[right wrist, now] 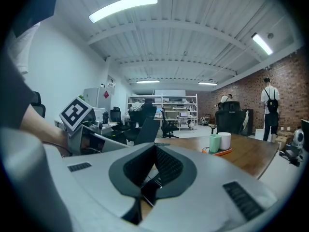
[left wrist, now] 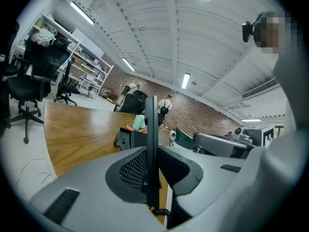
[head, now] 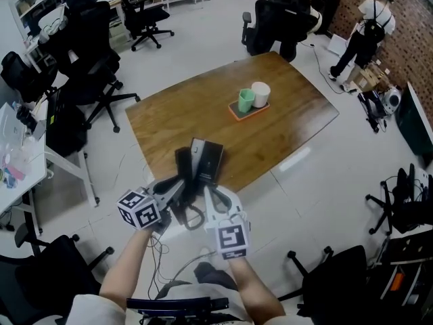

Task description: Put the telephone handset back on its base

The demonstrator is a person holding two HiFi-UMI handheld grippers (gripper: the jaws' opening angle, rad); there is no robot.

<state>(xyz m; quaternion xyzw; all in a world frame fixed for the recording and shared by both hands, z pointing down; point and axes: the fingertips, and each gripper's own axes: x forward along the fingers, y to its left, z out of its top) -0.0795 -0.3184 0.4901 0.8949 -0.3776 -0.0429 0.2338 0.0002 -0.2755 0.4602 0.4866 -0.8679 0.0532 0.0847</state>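
A black telephone base lies at the near edge of the wooden table. Just left of it is the black handset, lengthwise toward me. My left gripper is shut on the handset, which stands edge-on between the jaws in the left gripper view; a coiled cord hangs below, and the base lies just beyond. My right gripper is close on the right, its jaws shut with nothing clearly held. It also sees the left gripper.
An orange tray with a green cup and a white cup sits mid-table. Black office chairs stand around, and desks line the left wall. A person stands at the far right. Cables run over the floor.
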